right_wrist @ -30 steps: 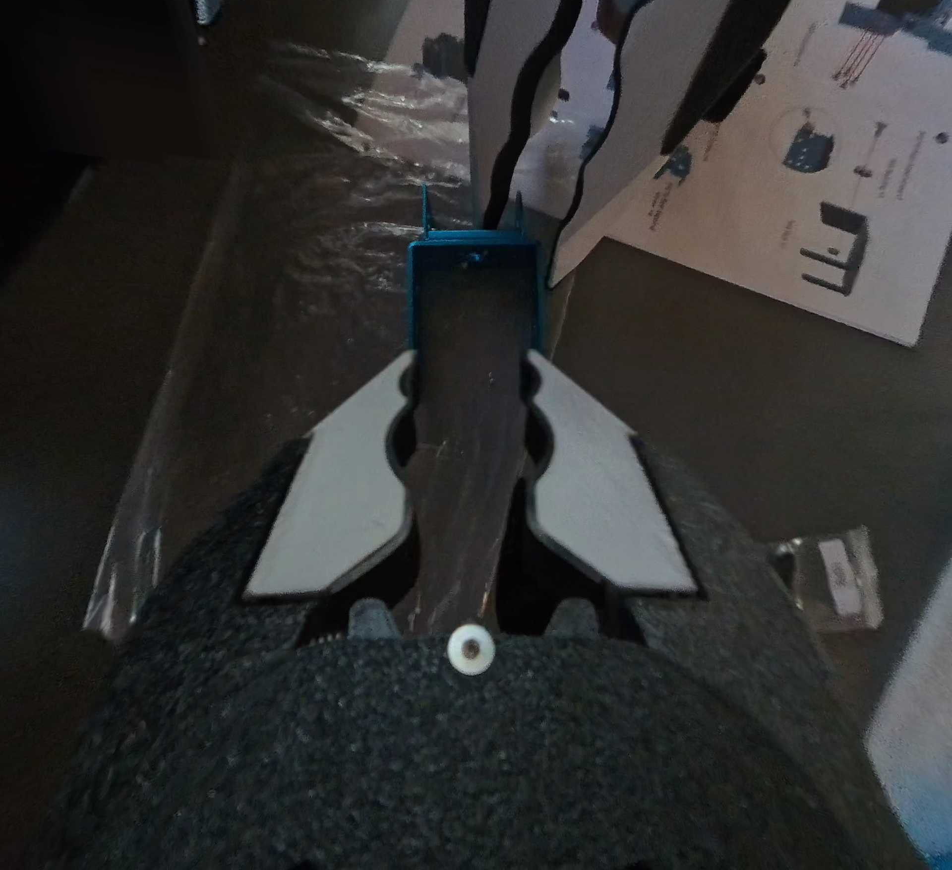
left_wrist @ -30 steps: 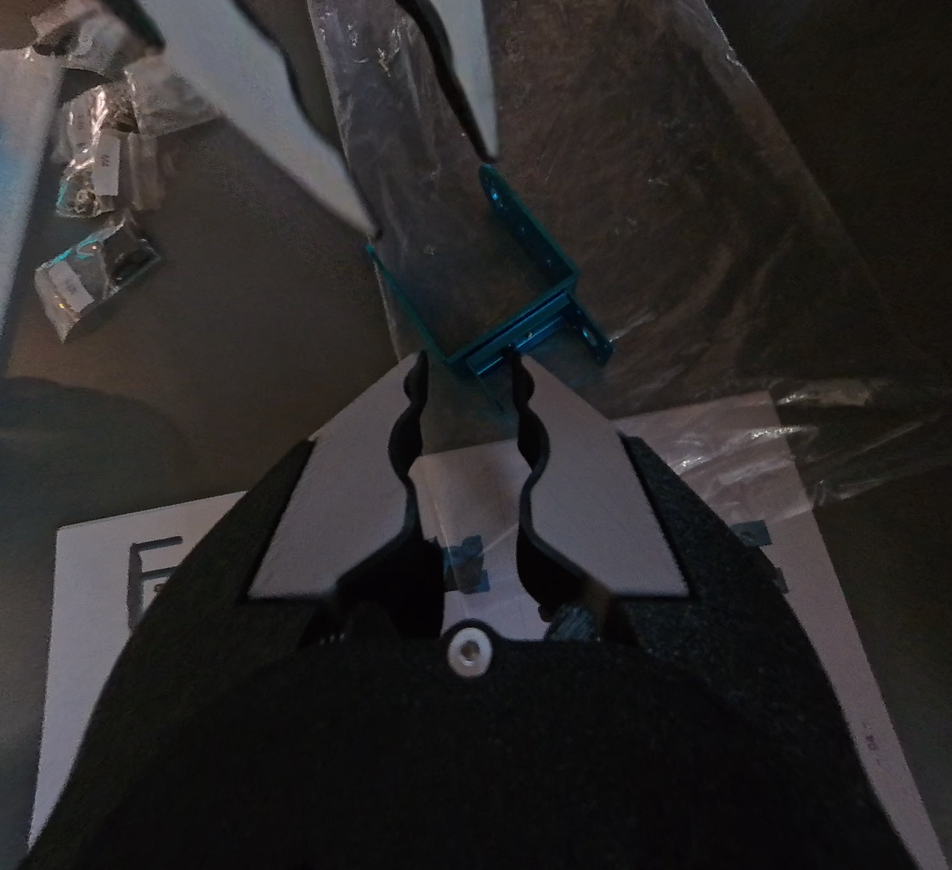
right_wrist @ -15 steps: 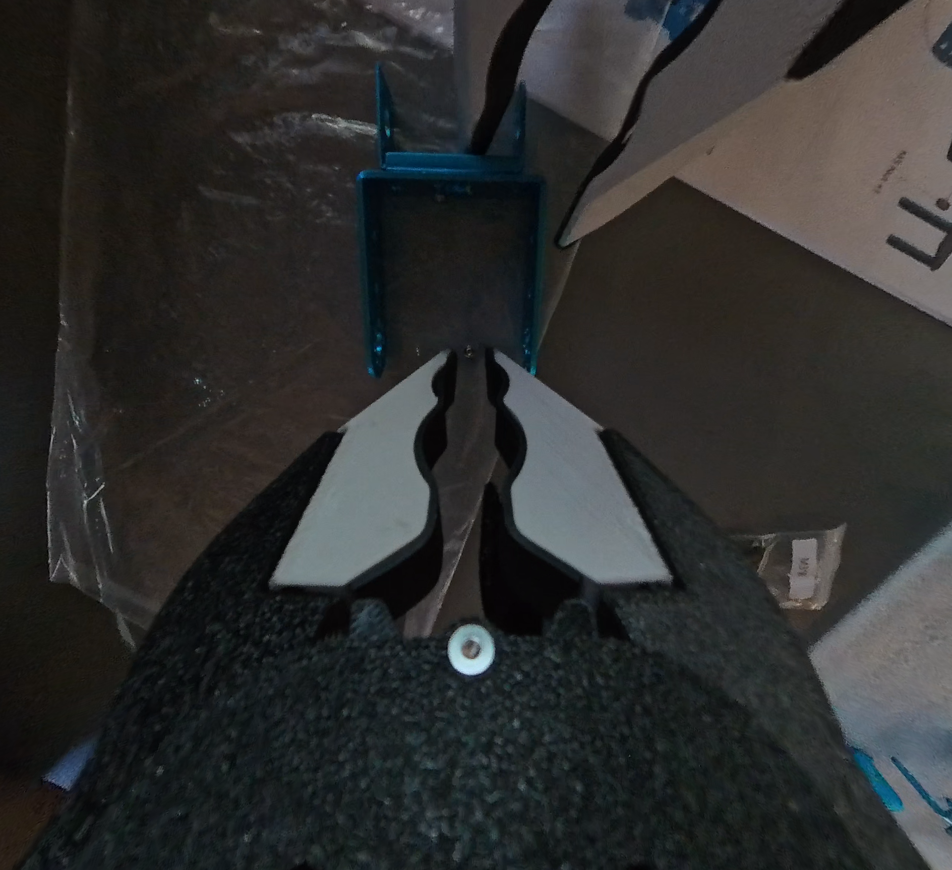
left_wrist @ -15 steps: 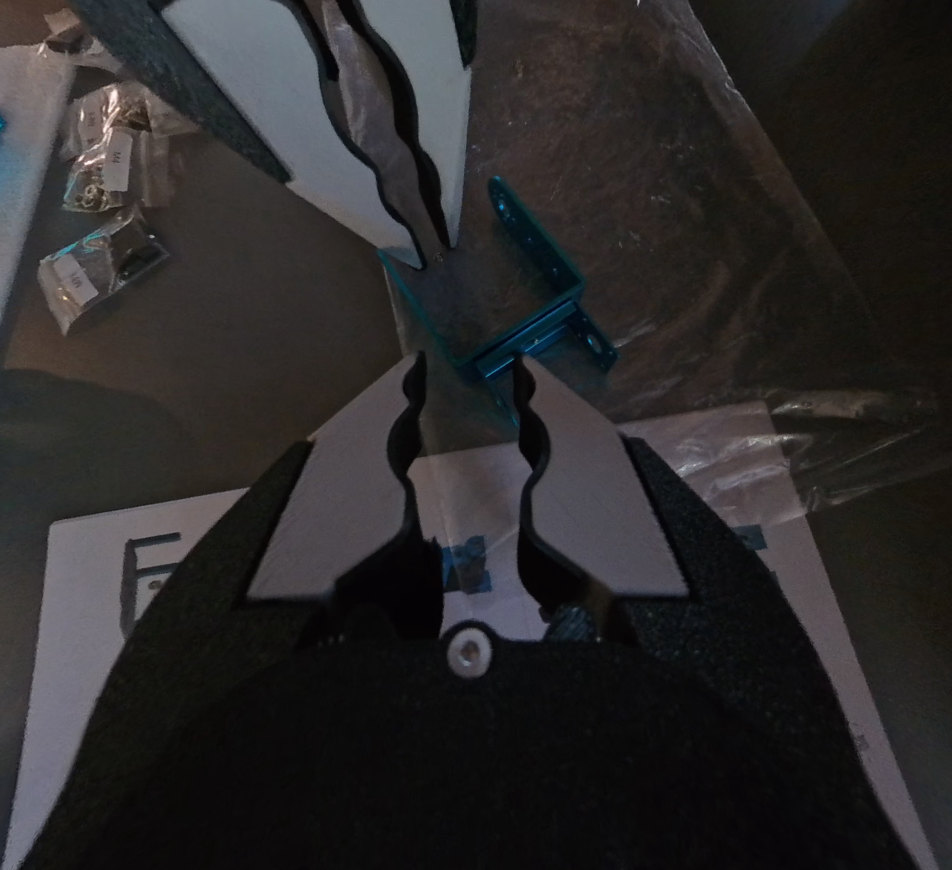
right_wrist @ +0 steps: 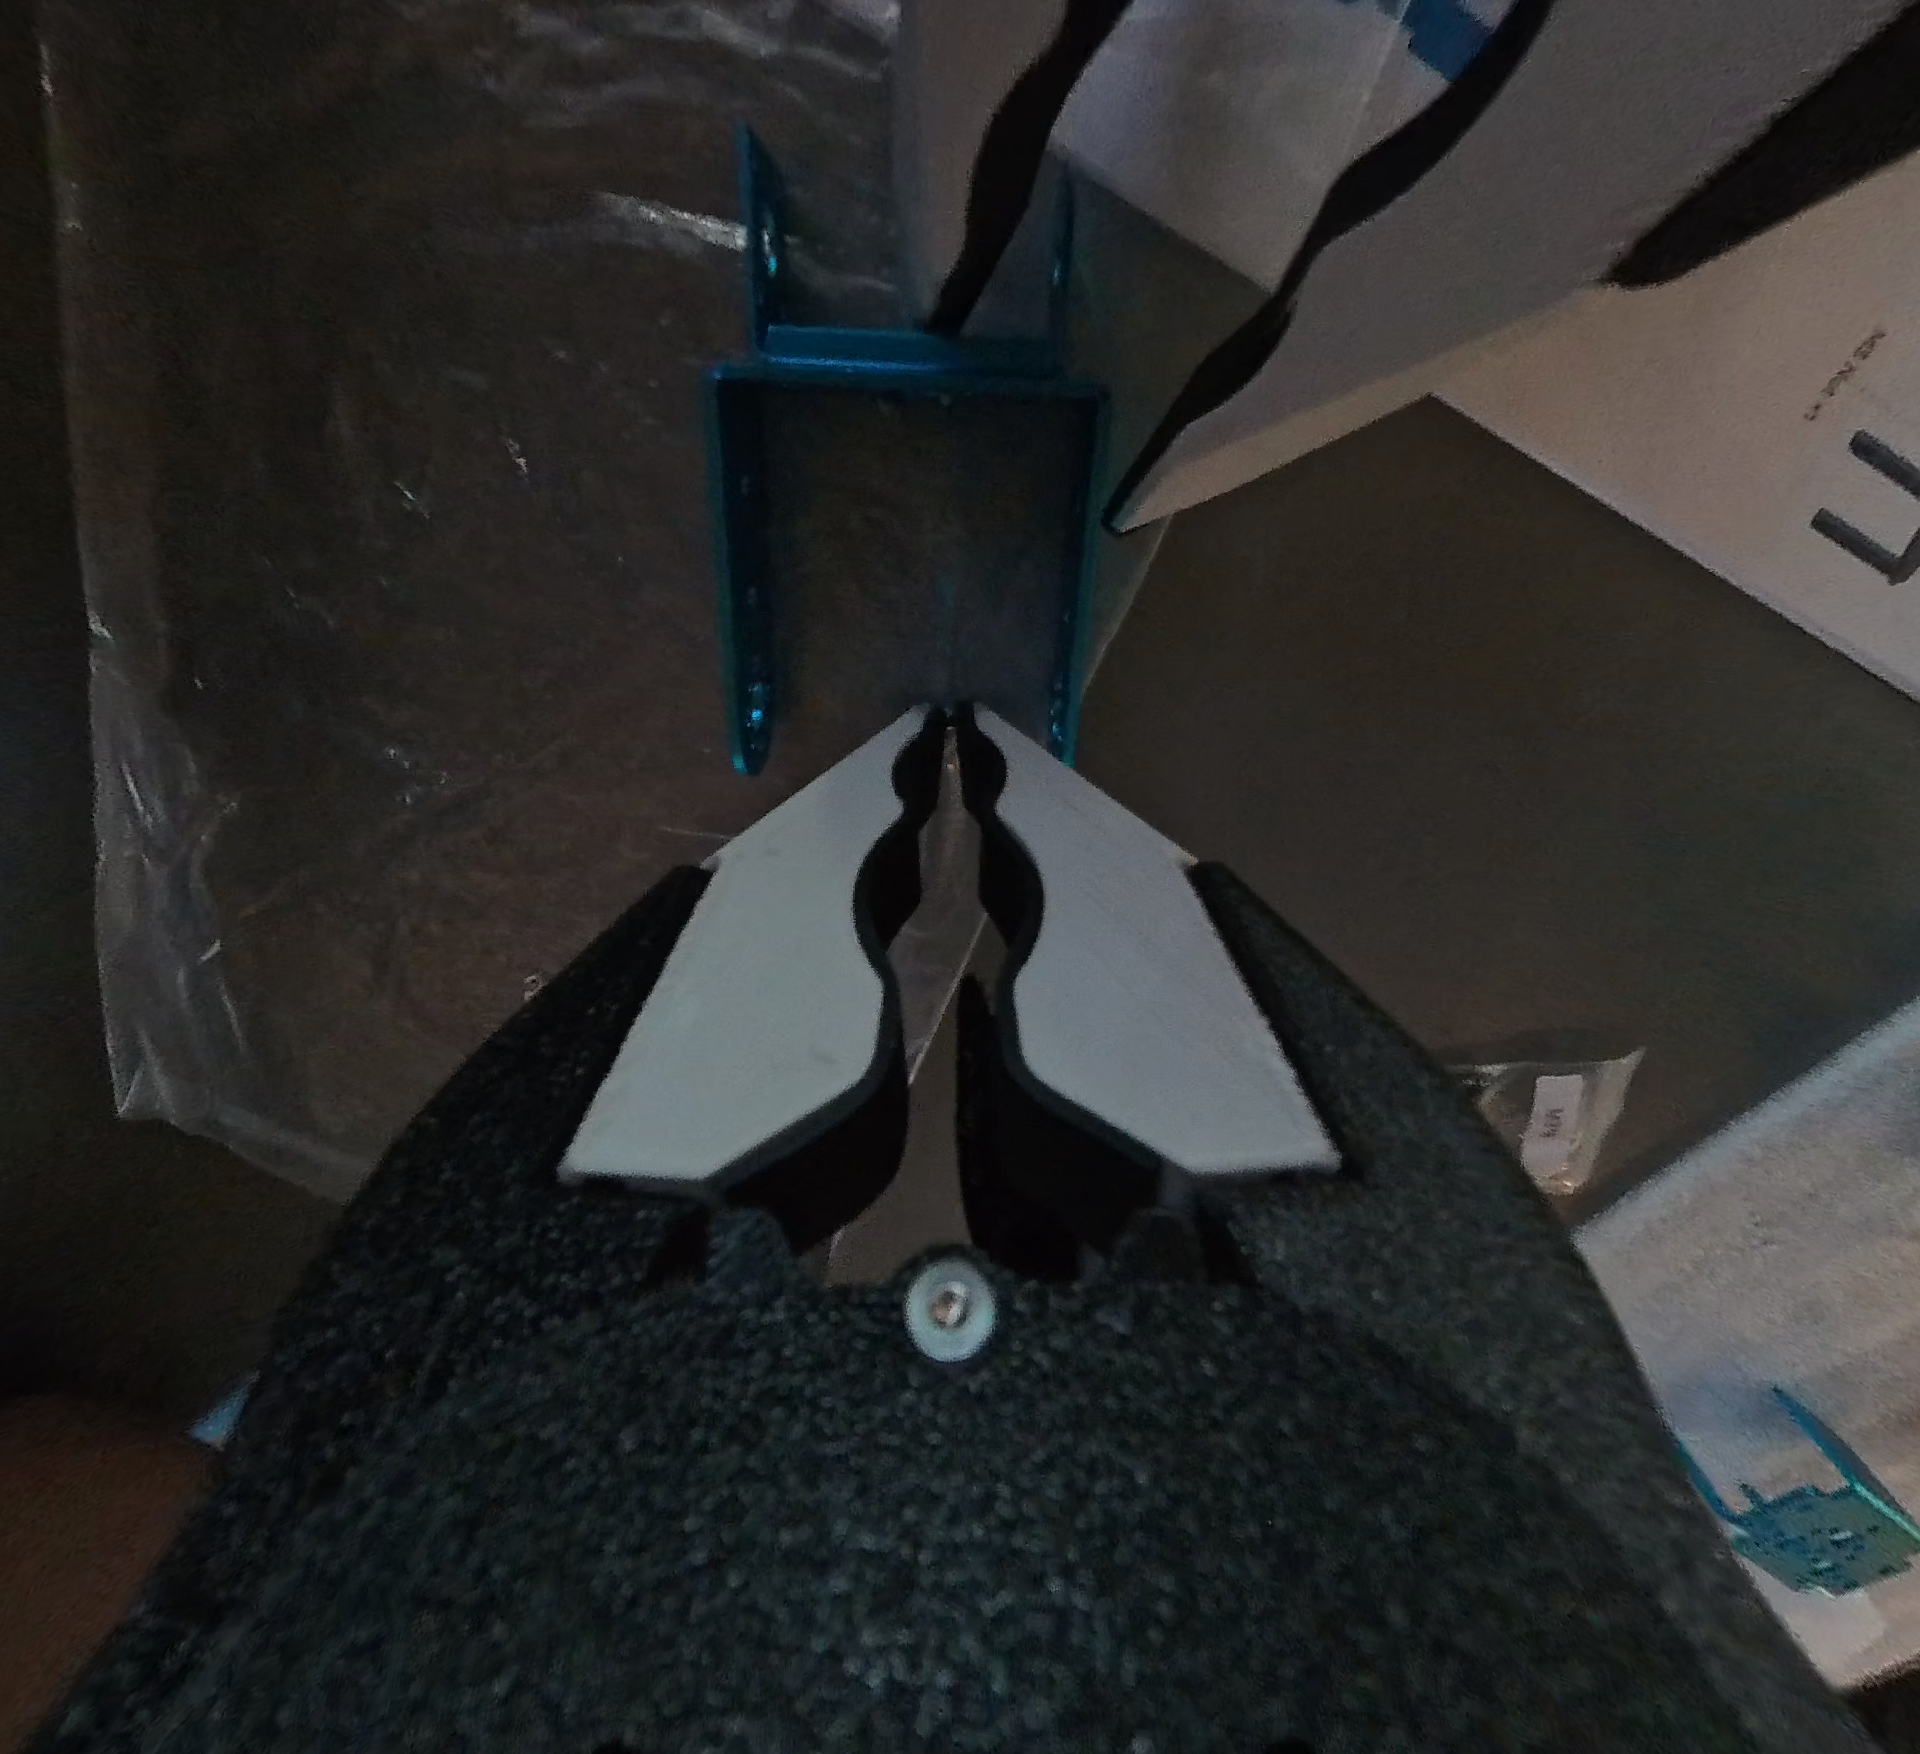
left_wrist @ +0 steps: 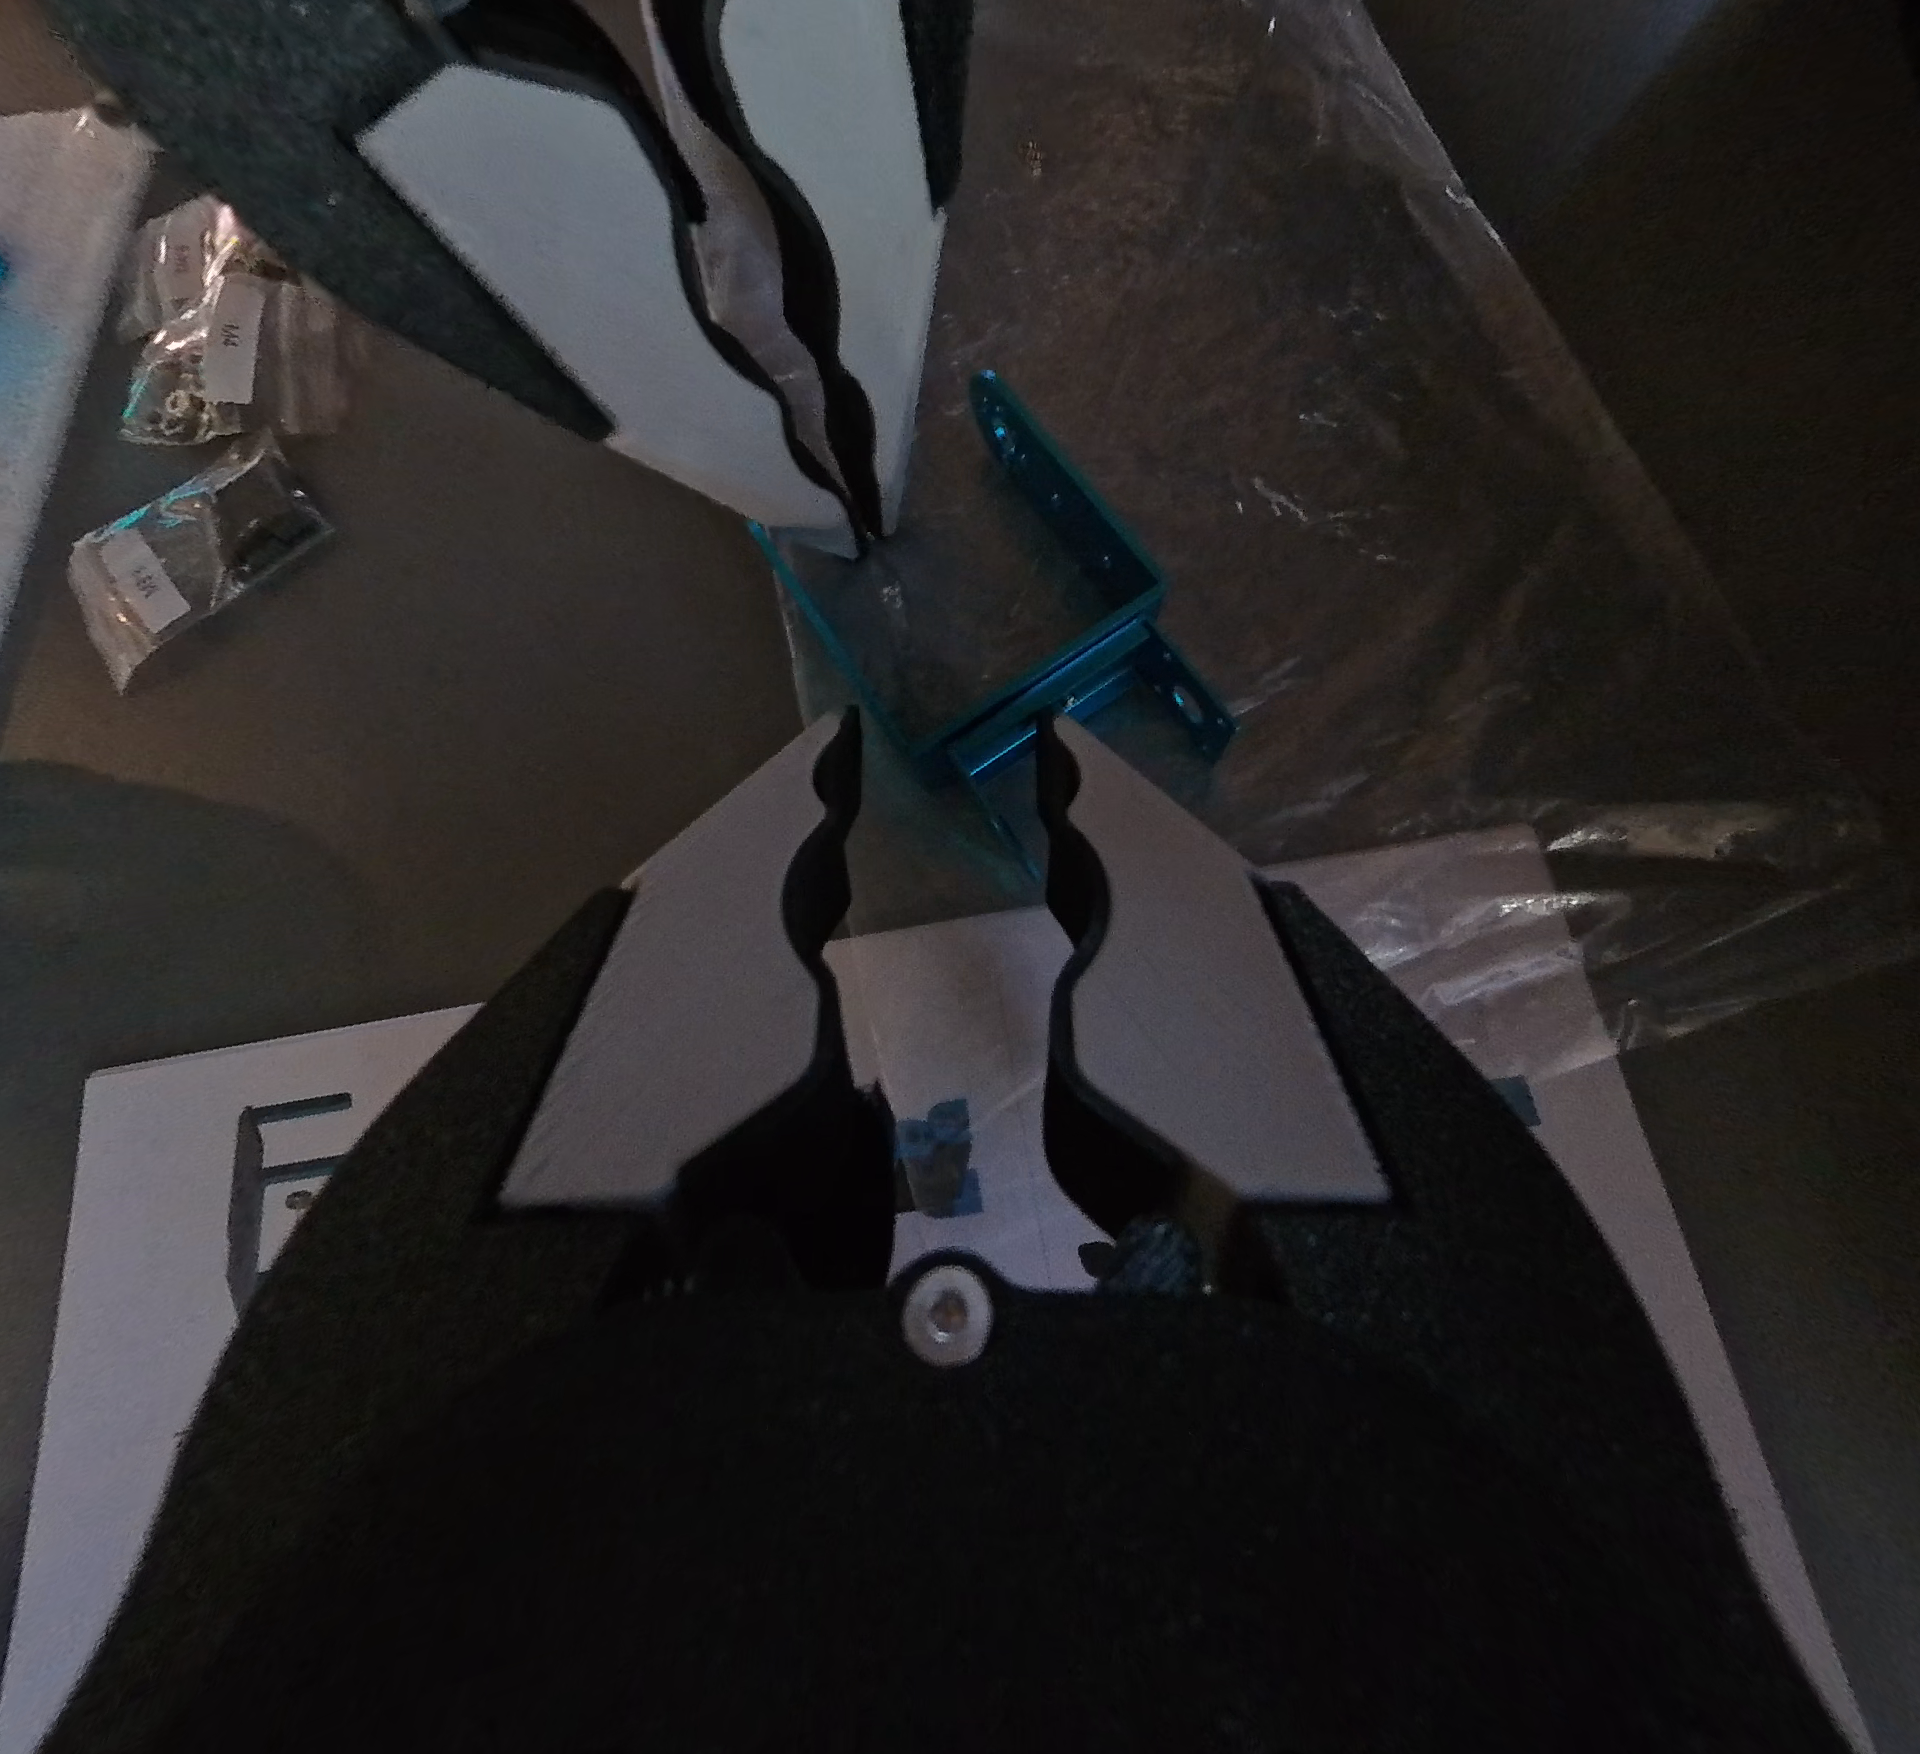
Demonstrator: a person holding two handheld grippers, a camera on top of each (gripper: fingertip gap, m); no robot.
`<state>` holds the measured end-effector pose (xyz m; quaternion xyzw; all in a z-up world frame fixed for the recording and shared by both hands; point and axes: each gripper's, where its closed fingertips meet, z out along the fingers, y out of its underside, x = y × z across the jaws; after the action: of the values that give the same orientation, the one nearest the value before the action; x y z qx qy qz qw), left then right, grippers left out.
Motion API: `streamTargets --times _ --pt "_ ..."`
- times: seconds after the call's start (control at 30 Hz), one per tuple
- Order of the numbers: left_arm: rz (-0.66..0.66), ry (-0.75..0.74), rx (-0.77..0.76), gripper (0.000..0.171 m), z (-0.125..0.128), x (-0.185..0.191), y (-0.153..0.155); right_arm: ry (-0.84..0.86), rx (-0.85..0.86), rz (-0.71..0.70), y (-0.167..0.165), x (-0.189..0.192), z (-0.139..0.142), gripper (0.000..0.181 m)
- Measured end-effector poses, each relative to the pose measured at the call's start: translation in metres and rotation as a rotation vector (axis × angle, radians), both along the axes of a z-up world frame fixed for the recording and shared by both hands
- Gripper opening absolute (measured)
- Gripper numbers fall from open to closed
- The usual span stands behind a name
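Right wrist view: right gripper (right_wrist: 948, 717) jaws nearly pressed together, pinching clear plastic bag (right_wrist: 416, 457) below blue bracket (right_wrist: 904, 509). Left gripper (left_wrist: 945, 728) jaws spread, bracket at 12 o'clock between the tips.

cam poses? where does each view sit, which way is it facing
Left wrist view: rides the left tool, looking down past its open fingers at the blue bracket under a clear plastic bag; printed sheet below.
Right wrist view: rides the right tool, facing the opposite way, tips pinched on the plastic bag at the bracket.
Shared: the bracket, the bag, and each other's tool opposite.
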<state>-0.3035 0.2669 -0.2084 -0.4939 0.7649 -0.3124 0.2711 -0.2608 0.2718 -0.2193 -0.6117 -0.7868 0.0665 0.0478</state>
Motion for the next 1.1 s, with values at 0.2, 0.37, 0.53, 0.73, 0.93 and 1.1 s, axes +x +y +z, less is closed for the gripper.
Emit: streamTargets --times 0.2,0.37,0.53,0.73,0.93,1.1 --pt "-0.001 0.001 0.006 0.033 0.0 0.0 -0.001 -0.011 0.037 0.005 -0.001 0.003 0.0 0.002" --pt "-0.002 0.002 0.007 0.033 -0.001 0.0 -0.001 -0.013 0.034 -0.011 0.0 0.007 0.0 0.002" --pt "-0.006 0.009 0.014 0.033 -0.002 0.0 -0.002 0.021 0.045 -0.005 -0.004 0.008 0.004 0.002" --pt "-0.005 0.008 0.012 0.033 -0.002 0.0 -0.002 0.055 0.034 -0.016 -0.008 0.011 0.004 0.003" --pt "-0.007 0.009 0.016 0.033 -0.002 0.0 -0.003 0.052 0.037 -0.018 -0.007 0.01 0.004 0.004" --pt "-0.007 0.01 0.015 0.033 -0.003 0.0 -0.003 0.057 0.036 -0.004 -0.009 0.005 0.004 0.005"
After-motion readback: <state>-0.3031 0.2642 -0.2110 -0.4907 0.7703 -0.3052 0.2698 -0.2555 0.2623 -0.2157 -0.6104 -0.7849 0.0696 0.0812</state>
